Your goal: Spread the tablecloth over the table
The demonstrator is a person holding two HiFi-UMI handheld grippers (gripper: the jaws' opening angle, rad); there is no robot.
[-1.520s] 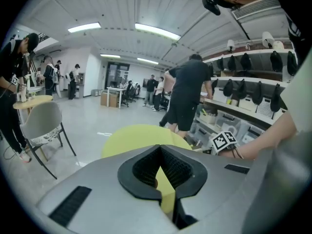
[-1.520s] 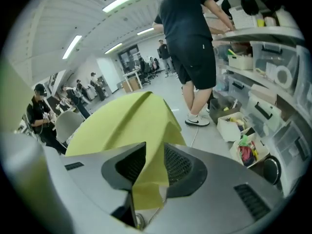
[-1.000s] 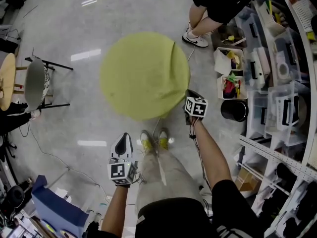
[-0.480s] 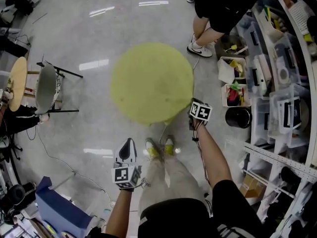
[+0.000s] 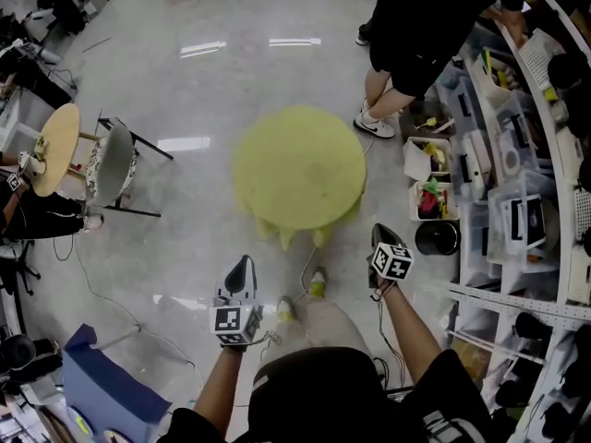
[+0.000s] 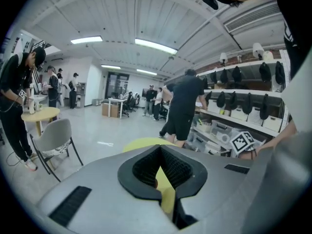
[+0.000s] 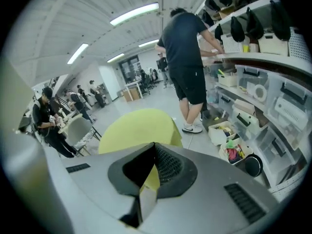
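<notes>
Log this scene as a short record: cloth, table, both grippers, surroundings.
tablecloth: yellow-green, draped over the round table, folds hanging at the near edge
table: hidden under the tablecloth
left gripper: shut, empty, clear of the tablecloth
right gripper: shut, empty, clear of the tablecloth
bystander: in black, standing beyond the table at the shelves
chair: grey, left of the table, apart from it

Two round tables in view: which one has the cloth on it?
The one straight ahead, hidden under the yellow-green cloth. The small table at far left shows its wooden top.
</notes>
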